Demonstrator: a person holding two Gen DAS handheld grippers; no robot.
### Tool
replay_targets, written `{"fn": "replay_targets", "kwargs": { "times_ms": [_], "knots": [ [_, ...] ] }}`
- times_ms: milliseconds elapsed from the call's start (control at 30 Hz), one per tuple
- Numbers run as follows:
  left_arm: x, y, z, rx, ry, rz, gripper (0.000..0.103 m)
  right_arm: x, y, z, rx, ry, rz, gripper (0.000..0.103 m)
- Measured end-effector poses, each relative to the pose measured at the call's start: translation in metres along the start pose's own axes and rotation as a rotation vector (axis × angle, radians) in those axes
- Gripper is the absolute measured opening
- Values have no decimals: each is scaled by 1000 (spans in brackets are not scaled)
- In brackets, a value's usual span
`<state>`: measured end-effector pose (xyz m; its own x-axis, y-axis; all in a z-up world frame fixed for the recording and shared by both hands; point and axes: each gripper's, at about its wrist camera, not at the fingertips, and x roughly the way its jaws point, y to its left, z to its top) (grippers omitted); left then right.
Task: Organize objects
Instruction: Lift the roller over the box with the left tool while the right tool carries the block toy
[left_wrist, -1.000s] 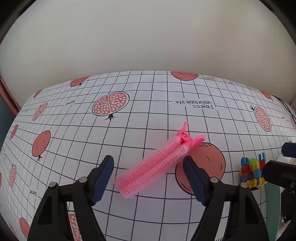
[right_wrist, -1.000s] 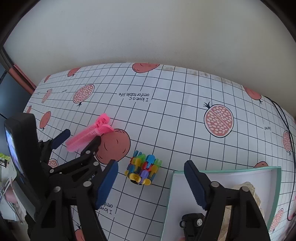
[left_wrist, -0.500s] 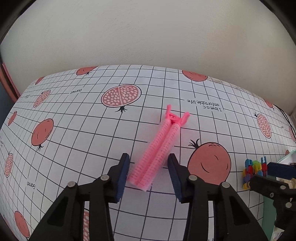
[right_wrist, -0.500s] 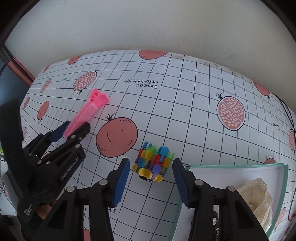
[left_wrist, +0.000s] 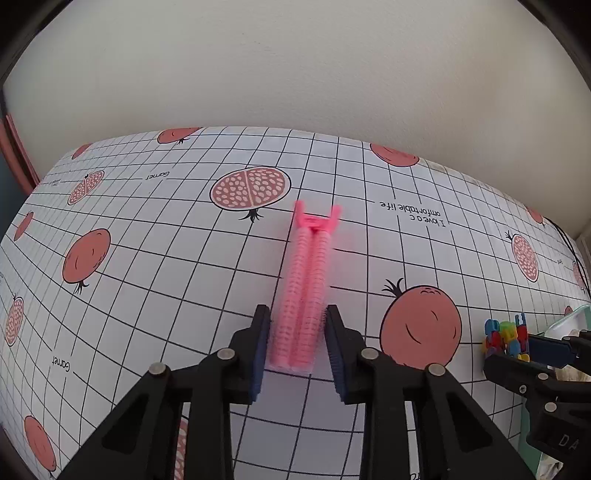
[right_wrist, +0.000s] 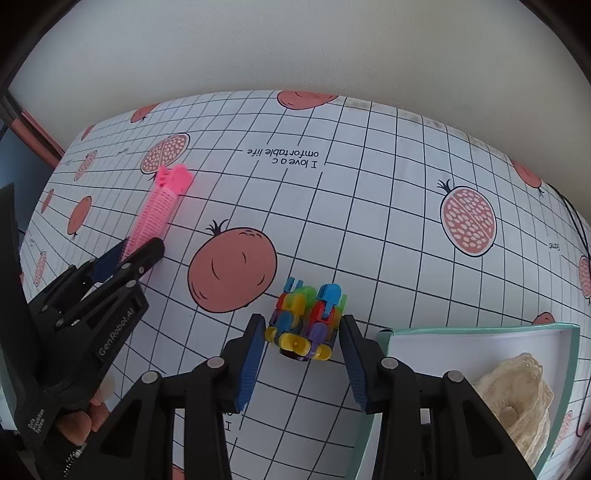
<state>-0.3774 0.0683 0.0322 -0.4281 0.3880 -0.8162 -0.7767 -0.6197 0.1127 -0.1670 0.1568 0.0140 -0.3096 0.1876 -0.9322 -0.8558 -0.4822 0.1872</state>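
Left wrist: we've got one pink ribbed plastic clip (left_wrist: 304, 291), long and double-barrelled, its near end pinched between our left gripper (left_wrist: 297, 341) pads.

Right wrist: right gripper (right_wrist: 303, 350) narrowed right against one knobby multicolor block toy (right_wrist: 306, 321); one teal-rimmed tray (right_wrist: 569, 365) to its right, holding one lacy cloth (right_wrist: 517, 395).
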Motion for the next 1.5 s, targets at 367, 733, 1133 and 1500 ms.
{"fn": "replay_targets", "kwargs": {
  "times_ms": [367,733,1133,1500],
  "knots": [
    [-6,6,-1,97,-2,-113,28,-9,7,-9,-23,0,-3,44],
    [-42,12,-4,126,-21,-134,28,-42,16,-40,-25,-23,17,44],
    [-103,2,-28,210,-36,-182,28,-112,10,-99,-32,-93,16,44],
    [-167,-47,-86,396,-41,-213,28,-152,-38,-172,25,-114,5,44]
  ]
}}
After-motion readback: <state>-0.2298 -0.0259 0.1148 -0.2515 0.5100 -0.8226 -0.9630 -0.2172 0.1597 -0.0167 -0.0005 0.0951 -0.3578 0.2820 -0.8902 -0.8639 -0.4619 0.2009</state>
